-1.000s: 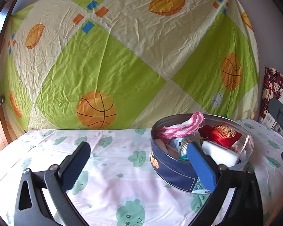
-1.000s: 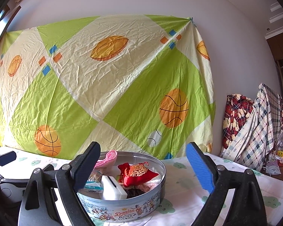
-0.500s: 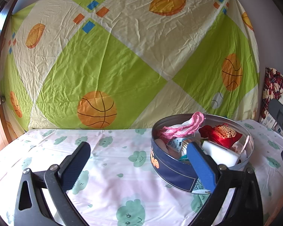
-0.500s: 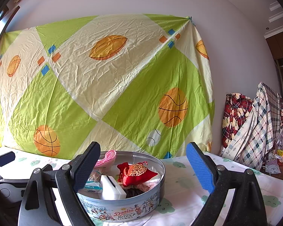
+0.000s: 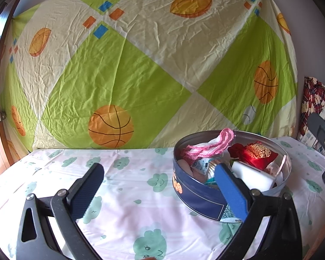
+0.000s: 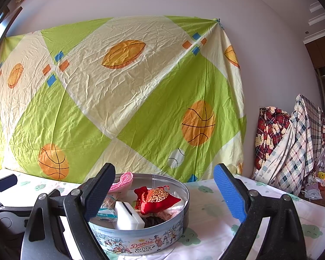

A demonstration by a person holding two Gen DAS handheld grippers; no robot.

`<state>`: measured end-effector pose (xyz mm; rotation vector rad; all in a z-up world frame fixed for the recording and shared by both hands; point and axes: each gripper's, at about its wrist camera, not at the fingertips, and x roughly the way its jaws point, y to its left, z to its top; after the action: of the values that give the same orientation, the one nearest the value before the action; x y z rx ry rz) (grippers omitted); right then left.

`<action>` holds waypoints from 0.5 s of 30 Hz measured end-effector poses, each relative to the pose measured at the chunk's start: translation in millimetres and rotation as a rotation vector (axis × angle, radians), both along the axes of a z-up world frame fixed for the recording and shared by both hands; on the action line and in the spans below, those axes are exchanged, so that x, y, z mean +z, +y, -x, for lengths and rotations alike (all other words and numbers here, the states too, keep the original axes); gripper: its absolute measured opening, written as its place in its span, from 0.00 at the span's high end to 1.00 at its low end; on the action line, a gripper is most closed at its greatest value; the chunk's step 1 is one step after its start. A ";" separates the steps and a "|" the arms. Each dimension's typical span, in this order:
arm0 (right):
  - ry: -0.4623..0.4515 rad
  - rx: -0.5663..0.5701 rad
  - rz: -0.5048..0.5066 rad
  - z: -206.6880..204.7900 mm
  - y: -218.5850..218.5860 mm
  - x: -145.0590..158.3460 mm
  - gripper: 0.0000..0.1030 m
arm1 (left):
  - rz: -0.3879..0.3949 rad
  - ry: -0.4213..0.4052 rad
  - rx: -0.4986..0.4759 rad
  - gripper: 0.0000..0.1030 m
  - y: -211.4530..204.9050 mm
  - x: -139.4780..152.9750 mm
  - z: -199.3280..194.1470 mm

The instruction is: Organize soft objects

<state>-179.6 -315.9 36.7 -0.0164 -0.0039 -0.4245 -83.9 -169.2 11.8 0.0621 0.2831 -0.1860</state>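
One big round cookie tin (image 6: 140, 238) sits on the cloud-print sheet (image 5: 123, 195), low between the wide-spread fingers of the right claw (image 6: 164, 192). From the left claw (image 5: 160, 192), spread wide and holding nothing, it sits behind the right finger. Inside lie a white block (image 6: 127, 216), red pouch (image 6: 158, 199) and pink knit piece (image 5: 210, 147)

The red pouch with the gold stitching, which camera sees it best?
The right wrist view. There the red pouch lies near the middle of the cookie tin, with nothing in front of it. The left wrist view shows it too, farther off toward the tin's back rim, behind a white block.
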 end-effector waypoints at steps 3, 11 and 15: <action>0.002 -0.001 0.000 -0.1 -0.1 -0.1 0.09 | -0.003 0.002 -0.003 0.00 -0.9 -0.2 -0.2; 0.003 -0.001 -0.001 -0.9 -0.4 0.0 0.09 | -0.010 0.005 -0.002 0.00 -2.4 -0.8 -0.8; 0.004 -0.003 -0.002 -0.5 -0.9 -0.4 0.09 | -0.009 0.008 0.000 0.00 -2.2 -1.0 -1.7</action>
<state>-179.0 -316.8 36.3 -0.0156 0.0003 -0.4275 -82.2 -171.4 10.8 0.0699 0.2915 -0.1849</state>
